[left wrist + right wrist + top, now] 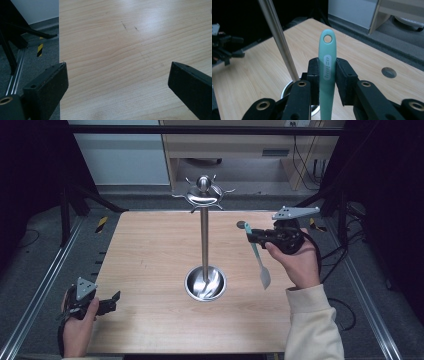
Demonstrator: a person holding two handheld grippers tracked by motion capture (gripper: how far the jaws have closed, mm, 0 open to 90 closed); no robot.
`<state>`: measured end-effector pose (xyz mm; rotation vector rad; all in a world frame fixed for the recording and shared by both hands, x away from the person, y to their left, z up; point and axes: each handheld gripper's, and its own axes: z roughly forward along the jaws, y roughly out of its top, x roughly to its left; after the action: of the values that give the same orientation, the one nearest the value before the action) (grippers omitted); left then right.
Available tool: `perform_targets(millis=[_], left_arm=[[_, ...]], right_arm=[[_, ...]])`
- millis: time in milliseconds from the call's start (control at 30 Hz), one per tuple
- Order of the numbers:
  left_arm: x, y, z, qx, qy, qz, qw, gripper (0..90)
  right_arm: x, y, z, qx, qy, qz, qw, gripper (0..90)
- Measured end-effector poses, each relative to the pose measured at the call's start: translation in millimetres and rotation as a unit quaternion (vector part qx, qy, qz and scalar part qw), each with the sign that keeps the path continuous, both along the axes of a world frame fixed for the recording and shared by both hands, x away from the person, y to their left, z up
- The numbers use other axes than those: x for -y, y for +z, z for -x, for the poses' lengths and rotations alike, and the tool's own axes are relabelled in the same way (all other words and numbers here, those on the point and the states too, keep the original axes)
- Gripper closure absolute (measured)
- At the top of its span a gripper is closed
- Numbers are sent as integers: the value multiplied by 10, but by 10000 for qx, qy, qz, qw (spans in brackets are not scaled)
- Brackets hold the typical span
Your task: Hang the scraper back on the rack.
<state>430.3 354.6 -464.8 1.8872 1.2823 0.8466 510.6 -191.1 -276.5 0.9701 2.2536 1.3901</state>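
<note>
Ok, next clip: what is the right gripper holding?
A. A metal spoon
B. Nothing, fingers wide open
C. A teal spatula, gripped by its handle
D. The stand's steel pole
C: in the right gripper view the right gripper has its fingers pressed on the teal spatula handle, below its hanging hole.

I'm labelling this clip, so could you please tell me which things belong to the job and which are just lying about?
In the job:
teal spatula, clamped in the right gripper
metal hook stand

Just about:
left gripper, open and idle
wooden table
</note>
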Motion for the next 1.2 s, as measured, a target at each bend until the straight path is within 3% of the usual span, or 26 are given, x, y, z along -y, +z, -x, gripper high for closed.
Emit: perform_targets(millis=[433, 733, 1200], left_arm=[[-24, 25, -6, 55, 0, 37, 10000, 26], [4, 26, -16, 43, -64, -46, 10000, 26], [36, 6, -18, -22, -110, -120, 9999, 26]], right_arm=[[-68, 207, 232, 485, -1, -258, 9985, 743], [-162, 365, 414, 885, 71, -448, 9950, 743], [-287, 534, 601, 1259, 137, -561, 9904, 742]])
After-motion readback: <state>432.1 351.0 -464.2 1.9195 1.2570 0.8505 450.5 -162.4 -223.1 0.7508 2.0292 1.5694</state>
